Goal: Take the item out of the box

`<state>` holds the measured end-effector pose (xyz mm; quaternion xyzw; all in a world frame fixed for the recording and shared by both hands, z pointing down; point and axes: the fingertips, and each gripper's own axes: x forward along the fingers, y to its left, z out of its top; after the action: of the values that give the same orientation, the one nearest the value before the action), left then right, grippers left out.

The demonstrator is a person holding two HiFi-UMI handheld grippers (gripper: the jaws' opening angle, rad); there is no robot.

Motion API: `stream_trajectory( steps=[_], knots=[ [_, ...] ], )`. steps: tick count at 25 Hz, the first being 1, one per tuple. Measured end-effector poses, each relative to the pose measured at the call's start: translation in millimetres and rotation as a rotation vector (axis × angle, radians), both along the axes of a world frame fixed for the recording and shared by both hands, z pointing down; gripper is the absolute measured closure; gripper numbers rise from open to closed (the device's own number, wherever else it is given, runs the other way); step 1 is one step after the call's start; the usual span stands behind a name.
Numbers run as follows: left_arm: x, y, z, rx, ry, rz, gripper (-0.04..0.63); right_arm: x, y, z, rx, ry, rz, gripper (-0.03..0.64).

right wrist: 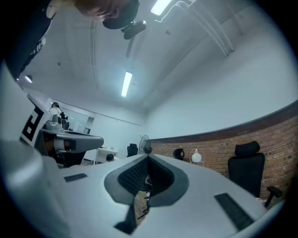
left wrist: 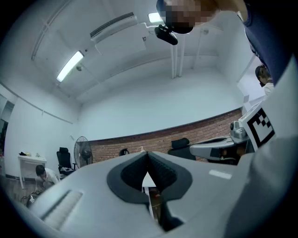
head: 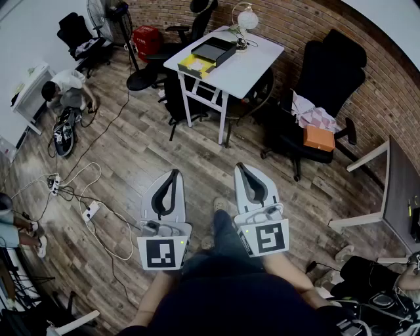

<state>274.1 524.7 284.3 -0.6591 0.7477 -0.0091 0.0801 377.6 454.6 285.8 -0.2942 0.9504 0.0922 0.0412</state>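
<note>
**Head view.** The left gripper (head: 174, 173) and the right gripper (head: 241, 167) are held side by side in front of the person's body, above a wood floor (head: 125, 157). Both point forward, and each has its jaws brought together. The box (head: 210, 52) lies on a white table (head: 246, 65), well ahead of and apart from both grippers, toward the table's left side in this view. The box is dark and open, with a yellow part at its near end. What it holds cannot be made out from here. A lamp (head: 247, 18) stands at the table's far end, near the brick wall (head: 308, 26). A black chair (head: 331, 72) to the right of the table carries an orange object (head: 319, 138). A person (head: 65, 88) crouches at far left, and cables (head: 85, 190) trail across the floor.

**Left gripper view.** The jaws are fully closed, meeting at the tips, with nothing between them. The right gripper shows to the right. A fan (left wrist: 81, 151) stands at left before the brick wall.

**Right gripper view.** The jaws are fully closed and meet at the tips, gripping nothing. The lamp and a black chair show ahead to the right, and the left gripper shows at left.
</note>
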Motion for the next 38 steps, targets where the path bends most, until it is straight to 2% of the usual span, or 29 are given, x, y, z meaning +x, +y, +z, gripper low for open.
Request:
stream_trajectory(
  steps=[3,6,12,19,21,23,34,38],
  knots=[
    [-5.4,1.7,-5.0,0.016,-0.004,-0.001,0.586,-3.8,2.4,-3.9,0.008,0.001,0.002,0.604],
    [-8.5,-3.4,-14.4,0.06,-0.046,0.006,0.586,-5.8,-3.5,-6.8,0.008,-0.002,0.013,0.604],
    [-19.8,-25.7,-13.0,0.052,-0.03,0.009,0.584,-18.7,-26.0,-9.1,0.017,0.0,0.021,0.604],
    [-38.5,-69.6,-4.9,0.018,0.0,0.019,0.584,-46.6,-70.0,1.3,-0.02,0.029,0.002,0.603],
    [-48.2,-87.7,0.2,0.005,0.01,0.017,0.585,-58.3,-88.1,5.6,-0.025,0.03,-0.006,0.601],
    [-60.6,-109.8,1.7,0.002,0.014,0.008,0.586,-72.0,-110.4,8.4,-0.036,0.031,-0.013,0.531],
    [-136.6,-259.8,-9.3,-0.006,0.006,-0.039,0.584,-154.3,-262.7,1.7,-0.064,0.062,-0.08,0.531],
    [-160.7,-304.0,-10.8,-0.016,0.024,-0.071,0.584,-179.2,-311.4,-1.4,-0.067,0.068,-0.109,0.531]
  ],
)
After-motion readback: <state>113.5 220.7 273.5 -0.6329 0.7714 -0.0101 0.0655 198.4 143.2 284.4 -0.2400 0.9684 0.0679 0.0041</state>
